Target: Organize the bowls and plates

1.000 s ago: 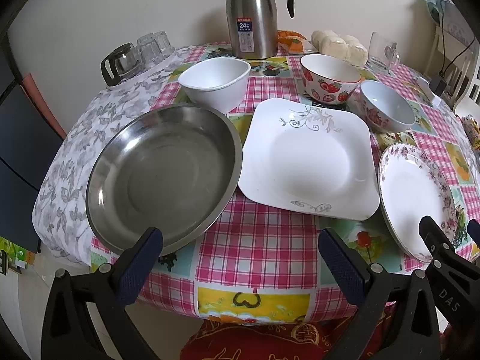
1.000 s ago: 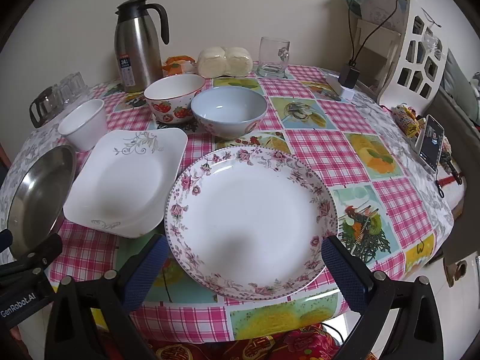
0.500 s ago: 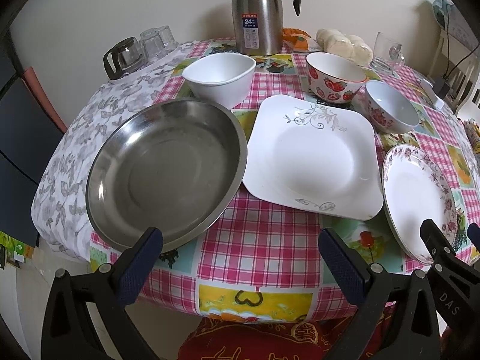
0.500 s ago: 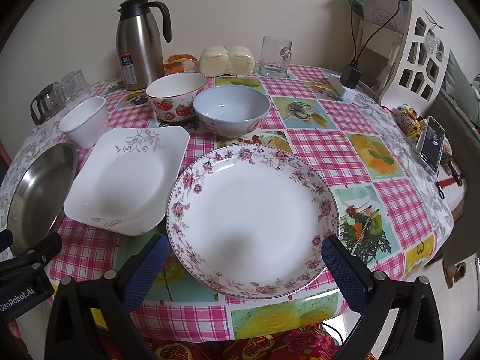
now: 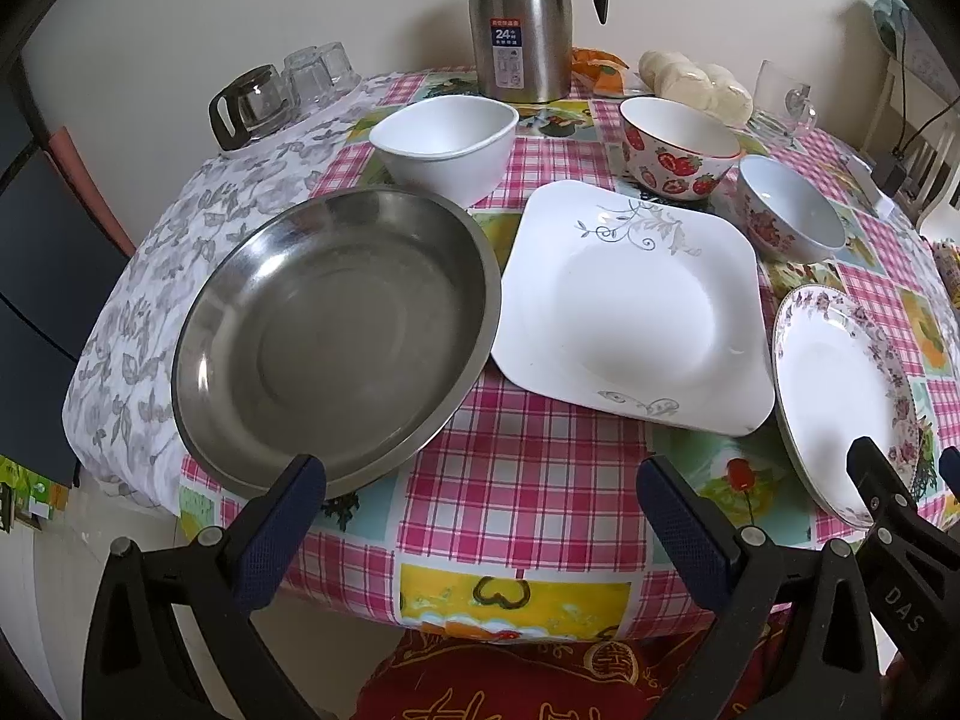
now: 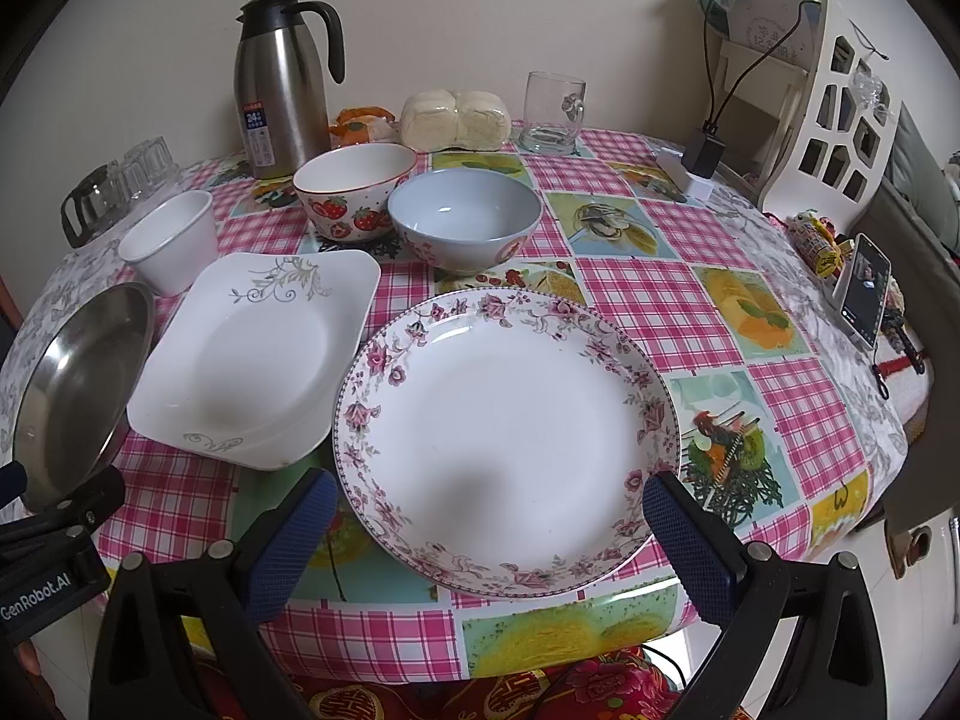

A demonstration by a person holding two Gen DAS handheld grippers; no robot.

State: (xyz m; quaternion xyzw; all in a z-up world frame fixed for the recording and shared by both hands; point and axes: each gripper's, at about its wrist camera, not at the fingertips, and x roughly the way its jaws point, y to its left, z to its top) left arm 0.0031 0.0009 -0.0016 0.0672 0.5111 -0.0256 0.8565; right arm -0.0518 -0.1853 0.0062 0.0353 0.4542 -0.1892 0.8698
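A steel round plate (image 5: 336, 342) lies at the table's left, a white square plate (image 5: 630, 306) in the middle, a floral round plate (image 6: 504, 432) at the right. Behind them stand a white bowl (image 5: 444, 141), a strawberry bowl (image 5: 678, 147) and a blue-grey floral bowl (image 6: 465, 225). My left gripper (image 5: 480, 480) is open and empty at the front edge, between the steel and square plates. My right gripper (image 6: 486, 510) is open and empty, its fingers either side of the floral plate's near rim.
A steel thermos (image 5: 519, 18), buns (image 6: 456, 120), a glass mug (image 6: 552, 114) and upturned glasses (image 5: 282, 90) stand at the back. A phone (image 6: 864, 291), charger (image 6: 702, 159) and white rack (image 6: 834, 96) are at the right. The checked tablecloth (image 5: 516, 510) hangs over the front edge.
The left gripper has moved slightly forward and lower toward the table, so the plates look nearer. The right gripper has barely moved. Both stay open.
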